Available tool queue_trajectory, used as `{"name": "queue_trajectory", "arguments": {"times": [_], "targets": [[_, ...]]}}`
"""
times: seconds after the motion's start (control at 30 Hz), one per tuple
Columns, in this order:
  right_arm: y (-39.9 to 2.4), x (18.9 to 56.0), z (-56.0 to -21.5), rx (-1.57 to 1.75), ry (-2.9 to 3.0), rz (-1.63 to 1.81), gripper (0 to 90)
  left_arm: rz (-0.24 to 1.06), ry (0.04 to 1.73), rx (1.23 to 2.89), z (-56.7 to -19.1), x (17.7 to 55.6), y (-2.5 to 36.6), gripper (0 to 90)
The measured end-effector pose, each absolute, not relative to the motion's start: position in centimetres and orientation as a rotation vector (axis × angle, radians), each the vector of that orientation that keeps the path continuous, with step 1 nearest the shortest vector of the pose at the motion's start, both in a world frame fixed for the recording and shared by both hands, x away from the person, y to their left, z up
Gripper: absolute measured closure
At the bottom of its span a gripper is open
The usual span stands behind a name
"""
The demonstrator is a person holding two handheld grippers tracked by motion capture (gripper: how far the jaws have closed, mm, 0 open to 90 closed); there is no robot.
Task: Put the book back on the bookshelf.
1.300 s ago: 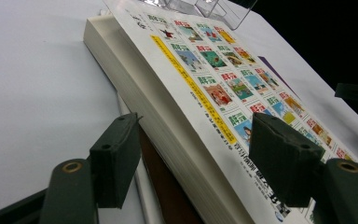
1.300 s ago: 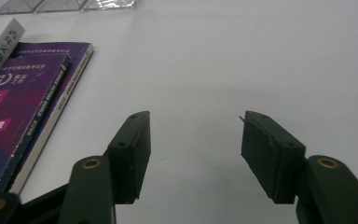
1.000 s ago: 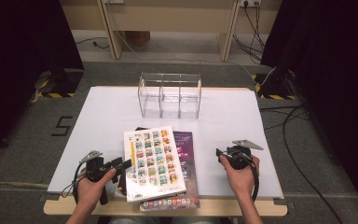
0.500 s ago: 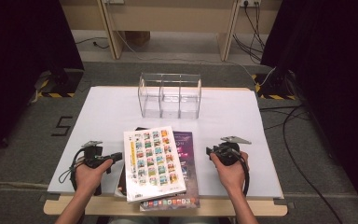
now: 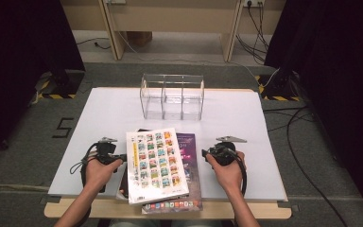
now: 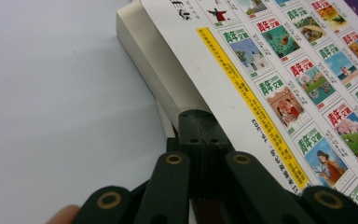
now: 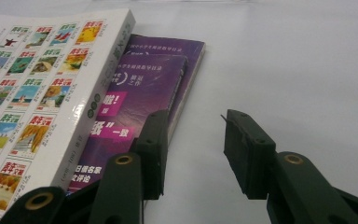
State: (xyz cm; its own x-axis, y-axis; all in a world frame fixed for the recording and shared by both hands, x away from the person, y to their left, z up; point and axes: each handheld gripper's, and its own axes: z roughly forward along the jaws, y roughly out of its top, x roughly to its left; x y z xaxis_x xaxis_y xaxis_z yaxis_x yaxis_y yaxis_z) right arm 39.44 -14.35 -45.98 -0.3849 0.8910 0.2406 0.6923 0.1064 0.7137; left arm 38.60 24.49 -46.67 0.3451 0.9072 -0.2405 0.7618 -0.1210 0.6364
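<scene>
While the left gripper sits clenched on the near left edge of the white-covered book topping the stack before the clear acrylic organizer, best to lift slowly and level. Right gripper, jaws parted and grasping nothing, beside the purple book: worth bringing under the far edge for support.
</scene>
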Motion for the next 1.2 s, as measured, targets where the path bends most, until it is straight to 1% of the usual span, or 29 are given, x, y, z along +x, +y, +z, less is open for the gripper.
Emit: {"name": "queue_trajectory", "arguments": {"times": [0.03, 0.07, 0.1, 0.13, 0.17, 0.2, 0.27, 0.3, 0.37, 0.4, 0.43, 0.47, 0.5, 0.53, 0.57, 0.73, 0.77, 0.87, 0.9, 1.2], "targets": [[-14.2, 39.6, -46.0, 1.569, 2.144, 1.147, 59.8, 0.206, 1.418, 1.883, -46.3, 38.9, 23.9, 89.8], [-14.1, 39.6, -46.0, 1.566, 2.145, 1.144, 59.7, 0.206, 1.418, 1.883, -46.3, 38.9, 23.9, 89.8], [-14.1, 39.7, -46.0, 1.568, 2.147, 1.14, 59.6, 0.124, 1.393, 1.898, -45.9, 39.2, 22.4, 89.7], [-14.1, 39.8, -46.0, 1.57, 2.149, 1.139, 59.5, 0.124, 1.393, 1.898, -45.9, 39.2, 22.4, 89.6], [-14.2, 39.9, -46.0, 1.577, 2.148, 1.139, 59.3, 0.211, 1.379, 1.972, -45.5, 39.2, 21.4, 89.5], [-14.2, 39.9, -46.0, 1.577, 2.148, 1.139, 59.3, 0.257, 1.37, 1.996, -45.3, 39.2, 20.8, 89.5], [-14.6, 39.7, -45.7, 1.574, 2.142, 1.139, 58.9, 0.257, 1.375, 1.974, -44.9, 39.4, 21.1, 88.9], [-14.9, 39.6, -45.6, 1.571, 2.139, 1.135, 58.8, 0.339, 1.418, 1.961, -44.2, 39.3, 22.5, 88.8], [-15.3, 39.6, -45.7, 1.57, 2.139, 1.124, 58.7, 0.378, 1.468, 1.964, -44.0, 39.2, 24.0, 89.0], [-15.3, 39.6, -45.7, 1.57, 2.139, 1.124, 58.7, 0.378, 1.468, 1.964, -44.0, 39.2, 24.0, 89.3], [-15.4, 39.8, -45.9, 1.578, 2.144, 1.121, 58.7, 0.363, 1.493, 1.988, -44.6, 39.1, 24.9, 89.4], [-15.4, 39.8, -45.9, 1.578, 2.144, 1.121, 58.7, 0.363, 1.493, 1.988, -44.6, 39.1, 24.9, 89.5], [-15.2, 39.9, -46.0, 1.579, 2.147, 1.122, 58.6, 0.286, 1.508, 1.979, -45.5, 39.0, 25.0, 89.6], [-15.2, 39.9, -46.0, 1.579, 2.147, 1.122, 58.6, 0.286, 1.508, 1.979, -45.5, 39.0, 25.0, 89.6], [-14.9, 39.9, -46.1, 1.576, 2.154, 1.125, 58.5, 0.233, 1.507, 1.977, -46.3, 39.0, 24.7, 89.7], [-14.5, 39.8, -46.2, 1.564, 2.174, 1.115, 57.8, 0.222, 1.511, 1.979, -46.8, 39.2, 24.6, 89.8], [-14.4, 39.8, -46.3, 1.572, 2.179, 1.108, 57.6, 0.194, 1.523, 1.964, -46.9, 39.3, 24.7, 89.7], [-14.4, 39.9, -46.5, 1.581, 2.181, 1.105, 57.5, 0.171, 1.534, 1.942, -47.1, 39.4, 24.8, 89.8], [-14.4, 40.0, -46.5, 1.579, 2.185, 1.106, 57.4, 0.152, 1.54, 1.903, -47.1, 39.6, 24.8, 89.9], [-14.4, 40.2, -46.4, 1.584, 2.183, 1.119, 56.9, 0.169, 1.494, 1.907, -46.7, 40.1, 23.3, 89.9]]}}
